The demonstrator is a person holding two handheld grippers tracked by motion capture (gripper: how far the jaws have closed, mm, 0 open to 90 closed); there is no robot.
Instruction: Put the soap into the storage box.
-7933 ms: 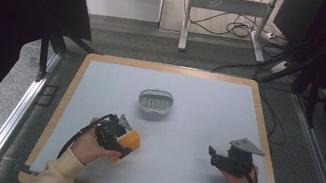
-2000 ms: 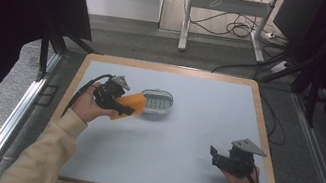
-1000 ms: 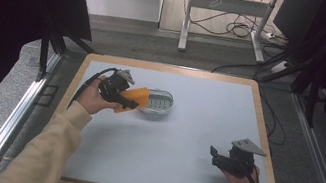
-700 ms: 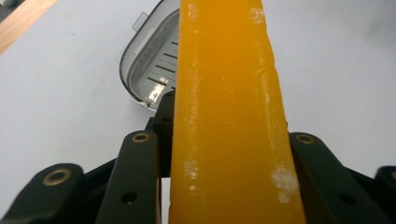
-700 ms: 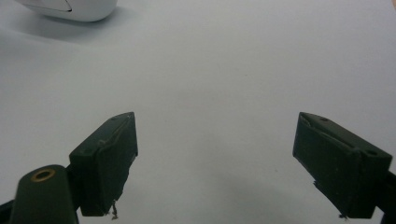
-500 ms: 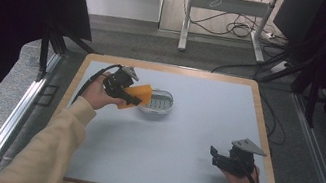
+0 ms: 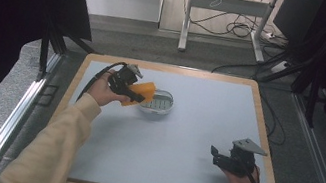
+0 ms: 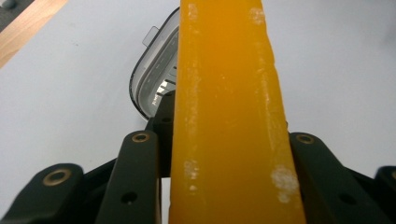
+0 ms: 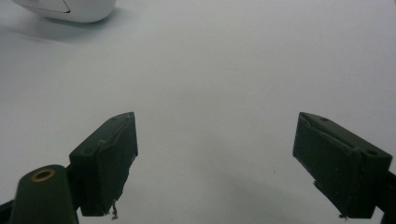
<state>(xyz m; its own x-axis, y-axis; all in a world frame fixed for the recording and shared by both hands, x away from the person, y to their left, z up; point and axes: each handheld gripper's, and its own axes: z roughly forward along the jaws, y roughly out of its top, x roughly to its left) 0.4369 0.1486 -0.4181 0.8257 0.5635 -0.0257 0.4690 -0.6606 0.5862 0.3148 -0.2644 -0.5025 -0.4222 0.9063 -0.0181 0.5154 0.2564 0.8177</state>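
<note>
Left claw [image 7: 139,95] grips the orange block [image 7: 139,92] at the dish [image 7: 157,105] rim, right claw [image 7: 215,154] gapes idle: lower level, centred, then release.

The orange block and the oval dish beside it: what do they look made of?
The orange block, clamped in the left tool, looks like soap or wax: an opaque, matte yellow-orange surface with whitish scuffs and a slightly uneven edge. The oval dish looks like moulded plastic: a smooth, glossy white wall, a darker rim and a ribbed, slotted floor, so likely a soap dish.
</note>
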